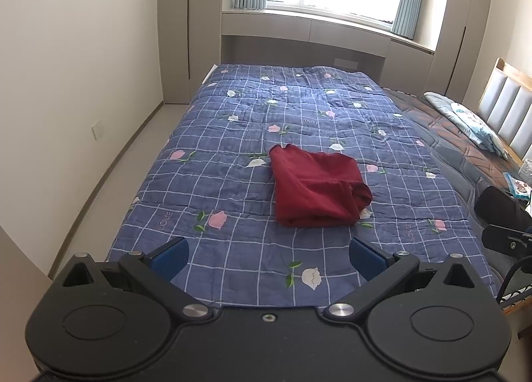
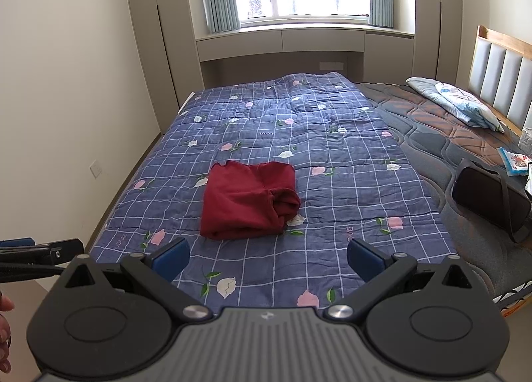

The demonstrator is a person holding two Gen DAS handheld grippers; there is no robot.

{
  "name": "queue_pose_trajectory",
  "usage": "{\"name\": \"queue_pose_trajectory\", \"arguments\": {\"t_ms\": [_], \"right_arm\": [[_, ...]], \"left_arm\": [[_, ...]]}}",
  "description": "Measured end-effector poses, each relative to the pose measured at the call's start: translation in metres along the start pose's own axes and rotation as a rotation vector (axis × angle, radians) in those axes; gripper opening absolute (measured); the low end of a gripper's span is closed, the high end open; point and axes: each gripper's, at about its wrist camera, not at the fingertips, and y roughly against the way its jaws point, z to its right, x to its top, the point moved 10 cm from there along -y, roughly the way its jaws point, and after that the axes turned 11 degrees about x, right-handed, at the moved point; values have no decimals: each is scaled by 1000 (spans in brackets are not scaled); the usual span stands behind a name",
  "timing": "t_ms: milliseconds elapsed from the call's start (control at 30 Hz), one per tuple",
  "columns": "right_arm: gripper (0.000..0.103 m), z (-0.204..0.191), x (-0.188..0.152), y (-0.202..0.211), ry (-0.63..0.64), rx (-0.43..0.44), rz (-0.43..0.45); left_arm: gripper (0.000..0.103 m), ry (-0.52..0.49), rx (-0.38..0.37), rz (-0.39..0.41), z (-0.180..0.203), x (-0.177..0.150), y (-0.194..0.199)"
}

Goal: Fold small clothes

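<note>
Your left gripper hangs above the near edge of the blue checked quilt, jaws spread wide and holding nothing. The folded red garment lies mid-quilt, ahead of both grippers. Your right gripper hovers likewise, jaws wide, nothing held.

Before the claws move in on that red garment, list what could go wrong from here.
1. The red garment lies bunched, with a rolled lump at its right edge; a pinch there may catch several layers and undo the fold.
2. The quilt beneath is soft and wrinkled, so a low grab by the open left claw or right claw could lift bedding too.
3. The dark bag sits on the right, where a wide swing might snag it.
</note>
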Motion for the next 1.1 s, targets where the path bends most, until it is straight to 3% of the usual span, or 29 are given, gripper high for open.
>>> {"name": "queue_pose_trajectory", "arguments": {"t_ms": [1100], "right_arm": [[103, 2, 1, 1, -1, -3, 1]], "left_arm": [[102, -1, -8, 6, 1, 1, 2]]}}
